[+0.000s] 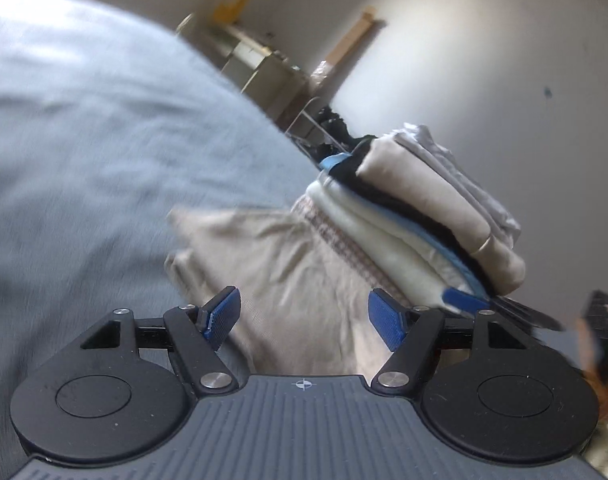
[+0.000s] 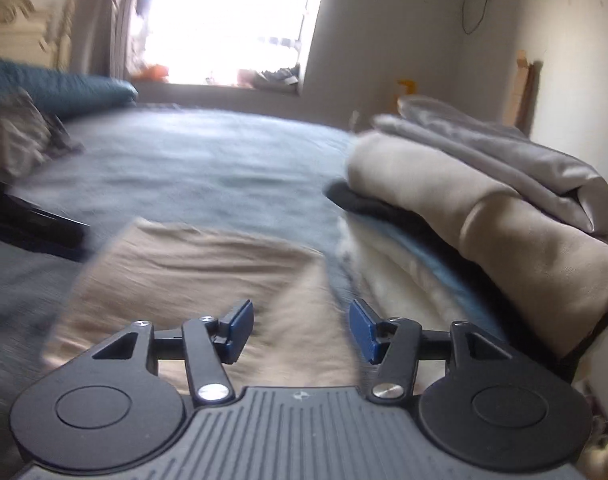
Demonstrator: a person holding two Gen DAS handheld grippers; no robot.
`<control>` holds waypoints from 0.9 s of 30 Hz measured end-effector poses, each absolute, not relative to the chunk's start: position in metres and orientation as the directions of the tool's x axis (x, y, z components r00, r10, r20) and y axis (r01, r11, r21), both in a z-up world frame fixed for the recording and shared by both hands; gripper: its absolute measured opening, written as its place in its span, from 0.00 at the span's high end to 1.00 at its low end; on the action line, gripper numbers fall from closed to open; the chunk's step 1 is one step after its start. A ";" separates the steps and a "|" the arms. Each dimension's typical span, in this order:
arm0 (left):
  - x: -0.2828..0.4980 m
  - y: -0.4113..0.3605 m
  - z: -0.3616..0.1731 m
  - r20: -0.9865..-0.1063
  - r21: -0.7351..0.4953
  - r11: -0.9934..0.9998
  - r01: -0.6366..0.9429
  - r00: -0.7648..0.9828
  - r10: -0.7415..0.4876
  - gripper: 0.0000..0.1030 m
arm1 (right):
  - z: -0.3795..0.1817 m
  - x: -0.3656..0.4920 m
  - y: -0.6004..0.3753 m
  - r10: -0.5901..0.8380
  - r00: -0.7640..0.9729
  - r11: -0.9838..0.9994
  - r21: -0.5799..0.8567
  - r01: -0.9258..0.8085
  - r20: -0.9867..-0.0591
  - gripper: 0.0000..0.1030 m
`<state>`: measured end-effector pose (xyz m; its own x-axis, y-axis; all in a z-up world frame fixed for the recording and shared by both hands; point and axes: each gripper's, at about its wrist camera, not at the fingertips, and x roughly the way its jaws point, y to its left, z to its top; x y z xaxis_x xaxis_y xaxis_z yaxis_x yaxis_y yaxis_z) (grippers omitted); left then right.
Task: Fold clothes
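Fig. legend, both wrist views. My left claw (image 1: 304,316) is spread, nothing betw. its blue pads; my right claw (image 2: 301,328) is likewise spread, w/ no cloth gripped. Both hang just above the beige garment (image 2: 191,268), which lies on the grey-blue bed (image 2: 207,160), partly folded, its far edge fairly straight, just beside the stack of folded clothes (image 2: 484,216).

Handling (judgement): the beige garment looks thin, soft, light; it will sag and wrinkle if lifted by one point. Best taken at two corners or along a folded edge, one claw each, pads pinching through all layers so the fold does not slip apart. No fragility; main risk is layers sliding or the cloth dragging the bed cover. The stack beside it leans and looks loose, so a sweep too close could topple it.

Stack, top to bottom as seen in left view: grey item, beige roll, black layer, blue layer, cream layer (image 1: 384,236), then a patterned piece at the base.

Hidden / unclear: both views are motion-blurred. The near part of the beige garment is cut off behind the claw bodies, so I cannot tell what kind of garment it is or how many folds it has. A crumpled striped cloth (image 2: 19,140) at far left of the right view is too blurred to identify.
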<state>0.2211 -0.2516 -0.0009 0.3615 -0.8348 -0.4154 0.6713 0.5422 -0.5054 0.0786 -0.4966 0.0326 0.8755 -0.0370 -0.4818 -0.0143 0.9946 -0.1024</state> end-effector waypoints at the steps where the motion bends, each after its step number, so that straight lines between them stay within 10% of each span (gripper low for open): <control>1: 0.221 -0.262 0.000 -0.430 -0.449 0.563 0.693 0.385 -0.817 0.32 | 0.033 0.074 -0.492 0.002 0.876 0.998 -0.059 -0.036 -0.482 0.54; 12: 0.250 -0.308 -0.042 -0.540 -0.251 0.647 0.720 0.451 -0.711 0.33 | -0.061 0.062 -0.485 0.035 0.867 0.977 0.198 0.074 -0.497 0.62; 20: 0.266 -0.259 -0.005 -0.476 -0.409 0.659 0.632 0.469 -0.744 0.29 | -0.031 0.016 -0.484 0.105 0.936 0.975 0.220 -0.031 -0.336 0.59; 27: 0.296 -0.236 -0.019 -0.533 -0.557 0.660 0.504 0.392 -0.749 0.28 | -0.021 -0.005 -0.410 0.166 0.930 0.973 -0.102 -0.209 -0.327 0.41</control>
<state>0.2958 -0.2365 -0.0192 0.3923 -0.7494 -0.5334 0.5038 0.6602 -0.5570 -0.0054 -0.4097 -0.0209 0.9303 0.1660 -0.3270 -0.2093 0.9725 -0.1019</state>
